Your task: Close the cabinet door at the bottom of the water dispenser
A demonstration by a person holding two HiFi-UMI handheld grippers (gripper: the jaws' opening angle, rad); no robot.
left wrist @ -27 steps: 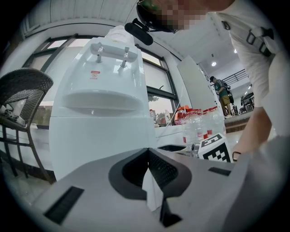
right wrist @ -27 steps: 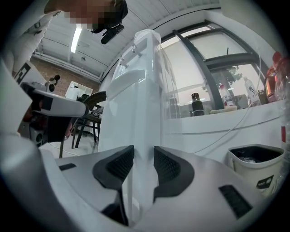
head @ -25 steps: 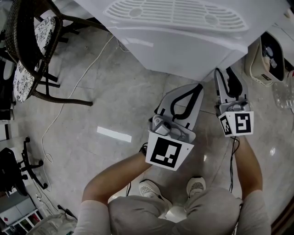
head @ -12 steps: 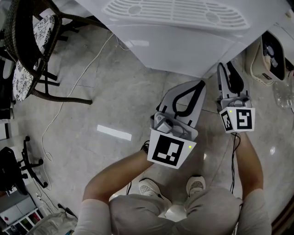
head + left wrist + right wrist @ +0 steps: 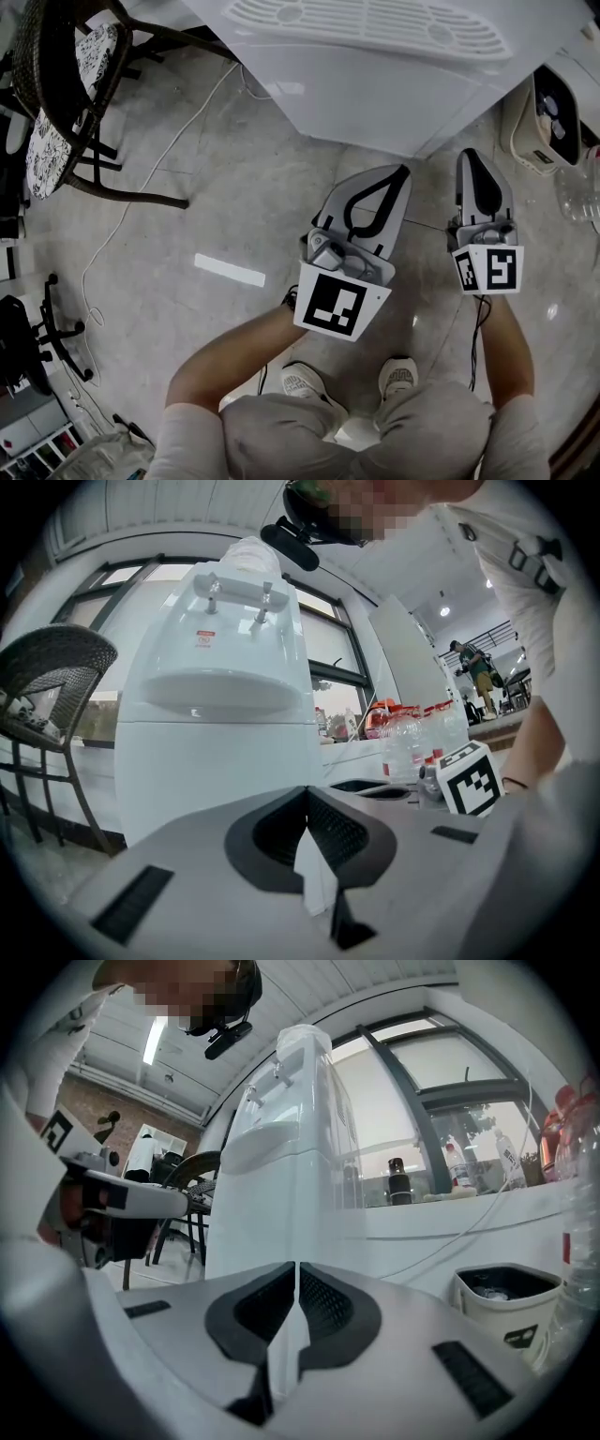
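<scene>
as the cabinet door (image 5: 214, 772) looks shut, our left gripper (image 5: 404, 172) sits closed and empty, the right gripper (image 5: 473, 156) has just closed on nothing; next we back away.

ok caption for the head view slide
Facing the white water dispenser: left hand-held gripper shut and empty, right hand-held gripper jaws just closed on nothing.

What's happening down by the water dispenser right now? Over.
Left claw shut, empty. Right claw just been closing, now shut, empty. Water dispenser: bottom door looks closed. Nothing seen in the way.
</scene>
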